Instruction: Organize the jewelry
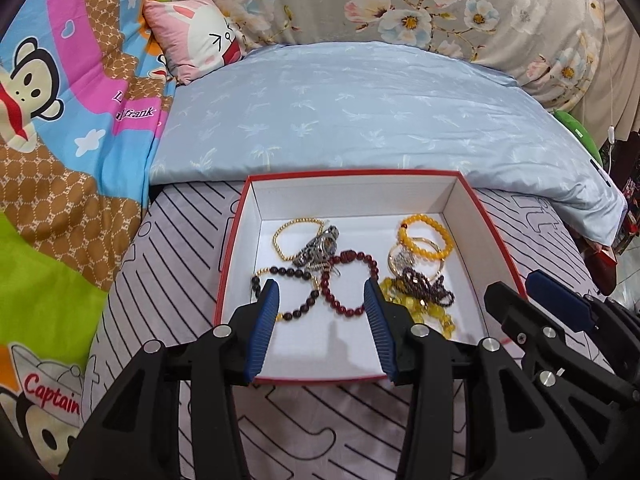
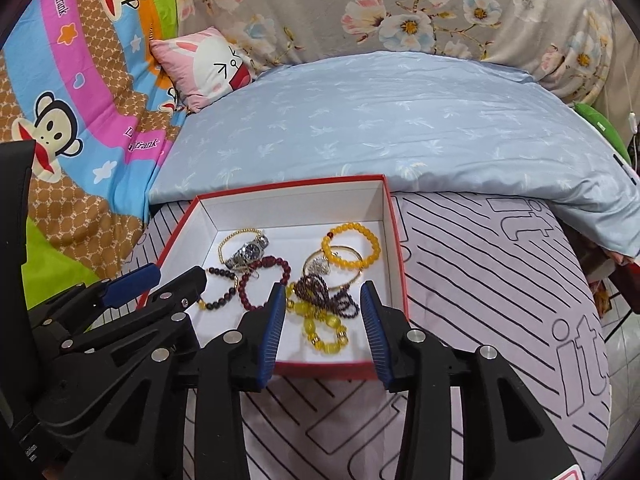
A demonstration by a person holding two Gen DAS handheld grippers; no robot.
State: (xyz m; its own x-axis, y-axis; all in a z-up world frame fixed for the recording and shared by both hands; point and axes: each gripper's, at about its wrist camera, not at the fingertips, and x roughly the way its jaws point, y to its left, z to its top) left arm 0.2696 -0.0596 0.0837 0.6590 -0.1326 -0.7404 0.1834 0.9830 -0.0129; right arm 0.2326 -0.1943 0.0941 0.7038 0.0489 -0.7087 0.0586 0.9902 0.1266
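A red-rimmed white box lies on the bed and holds the jewelry. On its left side are a gold bead bracelet, a silver watch, a dark red bead bracelet and a darker bead string. On its right side are an orange bead bracelet, a gold bangle, a garnet strand and a yellow crystal bracelet. My left gripper hovers open over the box's near left part. My right gripper hovers open over the near right part. Neither holds anything.
The box rests on a lilac sheet with black stripes. Behind it lies a light blue pillow. A cartoon monkey blanket fills the left, with a pink rabbit cushion and a floral quilt at the back. The bed's edge drops off at the right.
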